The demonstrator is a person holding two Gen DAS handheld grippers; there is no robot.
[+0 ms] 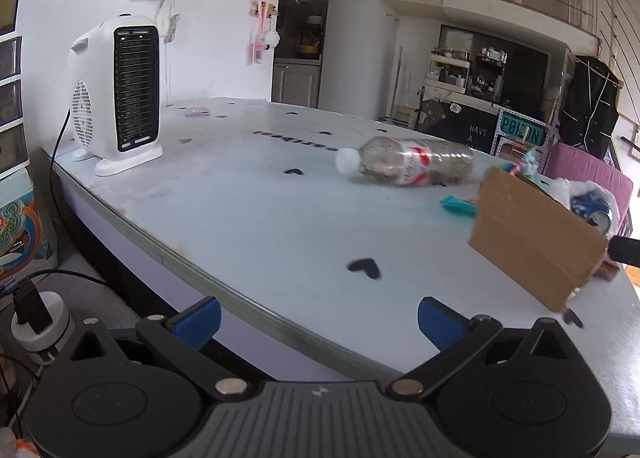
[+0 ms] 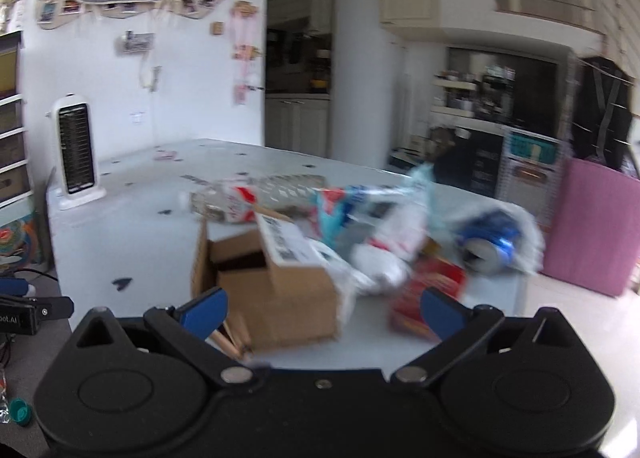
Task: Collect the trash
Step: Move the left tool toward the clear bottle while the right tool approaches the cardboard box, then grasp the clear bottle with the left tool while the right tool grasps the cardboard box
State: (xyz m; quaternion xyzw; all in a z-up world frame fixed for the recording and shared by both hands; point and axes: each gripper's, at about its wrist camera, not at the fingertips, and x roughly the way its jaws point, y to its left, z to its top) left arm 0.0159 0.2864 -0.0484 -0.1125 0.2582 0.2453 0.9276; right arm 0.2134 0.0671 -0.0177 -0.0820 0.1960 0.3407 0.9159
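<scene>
A clear plastic bottle [image 1: 404, 163] with a white cap lies on its side on the pale table [image 1: 240, 218]. A brown cardboard box [image 1: 532, 238] stands to its right, with a teal wrapper [image 1: 458, 205] beside it. My left gripper [image 1: 320, 318] is open and empty over the table's near edge. In the blurred right wrist view, my right gripper [image 2: 324, 312] is open and empty just in front of the cardboard box [image 2: 276, 290]. Behind the box lie the bottle [image 2: 256, 198], a white plastic bag [image 2: 392, 254], a crushed blue can [image 2: 488, 246] and a red packet [image 2: 424, 298].
A white fan heater [image 1: 118, 92] stands at the table's far left corner, its cable hanging over the edge. A pink panel [image 2: 592, 230] stands beyond the table on the right. A power socket with plugs [image 1: 36, 318] sits low on the left.
</scene>
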